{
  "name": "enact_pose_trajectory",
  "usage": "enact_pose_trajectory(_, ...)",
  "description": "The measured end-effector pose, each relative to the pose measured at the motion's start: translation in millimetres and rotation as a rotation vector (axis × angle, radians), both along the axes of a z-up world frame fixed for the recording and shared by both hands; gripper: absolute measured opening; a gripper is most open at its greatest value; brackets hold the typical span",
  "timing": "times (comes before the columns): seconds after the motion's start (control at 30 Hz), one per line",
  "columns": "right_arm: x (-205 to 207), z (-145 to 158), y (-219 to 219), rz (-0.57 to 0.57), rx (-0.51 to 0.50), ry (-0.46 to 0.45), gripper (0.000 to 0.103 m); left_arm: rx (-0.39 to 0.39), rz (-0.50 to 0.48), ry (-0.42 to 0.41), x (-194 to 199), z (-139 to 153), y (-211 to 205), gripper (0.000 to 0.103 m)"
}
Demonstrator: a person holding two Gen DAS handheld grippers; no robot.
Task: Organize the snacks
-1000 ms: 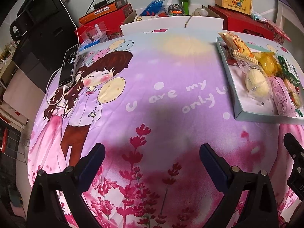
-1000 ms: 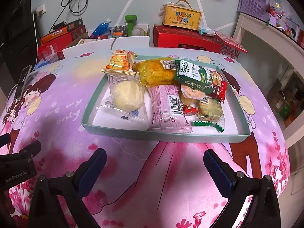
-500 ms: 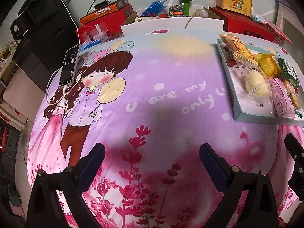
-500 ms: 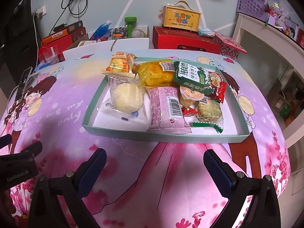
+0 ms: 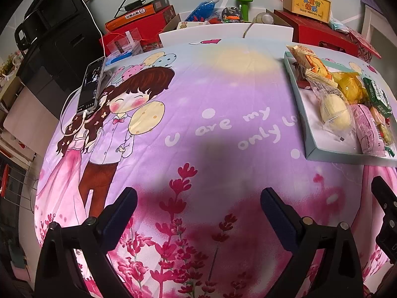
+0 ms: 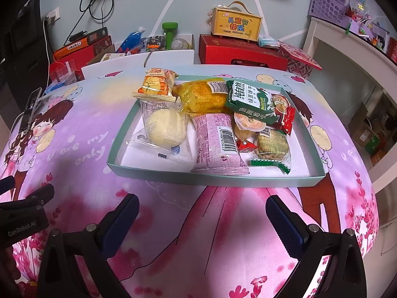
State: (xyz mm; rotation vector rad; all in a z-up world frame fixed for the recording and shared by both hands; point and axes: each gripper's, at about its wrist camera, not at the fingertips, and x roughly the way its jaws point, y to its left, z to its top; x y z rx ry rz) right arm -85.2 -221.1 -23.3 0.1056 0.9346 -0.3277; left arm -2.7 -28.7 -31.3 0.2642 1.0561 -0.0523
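A shallow teal tray (image 6: 158,175) lies on the cartoon-print cloth and holds several wrapped snacks: a clear-wrapped yellow bun (image 6: 165,128), a pink packet (image 6: 217,144), a yellow cake packet (image 6: 201,96), a green biscuit packet (image 6: 250,104) and an orange packet (image 6: 155,85). My right gripper (image 6: 201,213) is open and empty, just in front of the tray's near wall. My left gripper (image 5: 198,206) is open and empty over the bare cloth, left of the tray (image 5: 330,155).
A phone (image 5: 90,88) on a white cable lies at the cloth's left edge. Red boxes (image 6: 243,52), a yellow gift box (image 6: 235,24), a blue bottle (image 6: 130,38) and a green dumbbell (image 6: 170,33) crowd the back. A white shelf (image 6: 352,49) stands at the right.
Both grippers have eased back very slightly from the tray. Jaws stay open and nothing was picked up.
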Motion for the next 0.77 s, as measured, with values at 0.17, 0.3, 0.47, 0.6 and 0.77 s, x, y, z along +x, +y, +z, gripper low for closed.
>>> enact_pose_trajectory(0.17,0.1,-0.3,0.1,0.000,0.000,0.000,0.103,0.000,0.000,0.000,-0.1,0.0,0.2,0.099)
enact_pose_trajectory(0.3,0.2,-0.4,0.0,0.000,0.000,0.001,0.103,0.000,-0.001,-0.001,-0.1,0.1,0.3,0.099)
enact_pose_trajectory(0.47,0.3,-0.6,0.2,0.000,0.000,0.000,0.103,-0.001,-0.001,-0.001,-0.3,0.0,0.2,0.099)
enact_pose_trajectory(0.6,0.3,-0.6,0.2,-0.001,0.000,0.001,0.103,0.000,-0.001,-0.001,-0.4,0.3,0.2,0.099)
enact_pose_trajectory(0.77,-0.1,-0.8,0.0,-0.001,0.000,0.000,0.103,-0.024,-0.006,-0.014,-1.1,4.1,0.6,0.099)
